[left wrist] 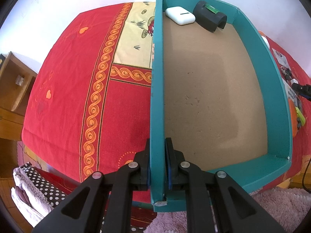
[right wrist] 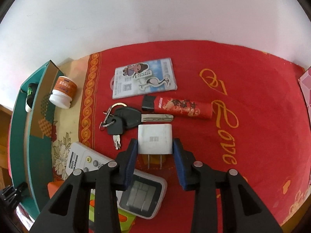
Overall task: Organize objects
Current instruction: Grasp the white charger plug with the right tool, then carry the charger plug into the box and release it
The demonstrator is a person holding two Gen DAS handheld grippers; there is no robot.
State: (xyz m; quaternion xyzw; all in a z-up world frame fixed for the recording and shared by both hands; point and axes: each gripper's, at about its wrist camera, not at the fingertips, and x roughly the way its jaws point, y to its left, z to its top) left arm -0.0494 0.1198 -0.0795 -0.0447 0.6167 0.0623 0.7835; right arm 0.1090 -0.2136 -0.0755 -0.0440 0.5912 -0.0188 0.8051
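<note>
The right gripper [right wrist: 155, 145] holds a white plug-in charger [right wrist: 155, 141] between its blue pads, one pad on each side of the body, the two metal prongs pointing back toward the camera. A small grey mark is printed on the charger's top face, too blurred to read. The charger sits over the red tablecloth [right wrist: 252, 101], near the middle of the scene.

Just beyond it lies a bunch of keys [right wrist: 124, 119] with black heads on a ring, one long blade pointing right. Farther still is a red tube [right wrist: 182, 106] with a black cap and gold Chinese characters, and beyond that a clear card sleeve [right wrist: 144, 80] with a cartoon girl and an ostrich-like bird; its text is too small to read. Gold script on the cloth to the right reads "Love". Near left, a white remote control [right wrist: 87, 160] carries small print that cannot be read for certain, and next to it lies a white device with a grey screen [right wrist: 142, 196]. At far left a white jar with an orange label [right wrist: 63, 92] stands just beside the teal box.

The left gripper [left wrist: 158, 164] is closed on the left wall of the teal box [left wrist: 278, 101], one pad inside, one outside. In the box's far end, on its brown floor, lie a white earbud case [left wrist: 179, 15] and a black block with a green window [left wrist: 210, 15], close together.
</note>
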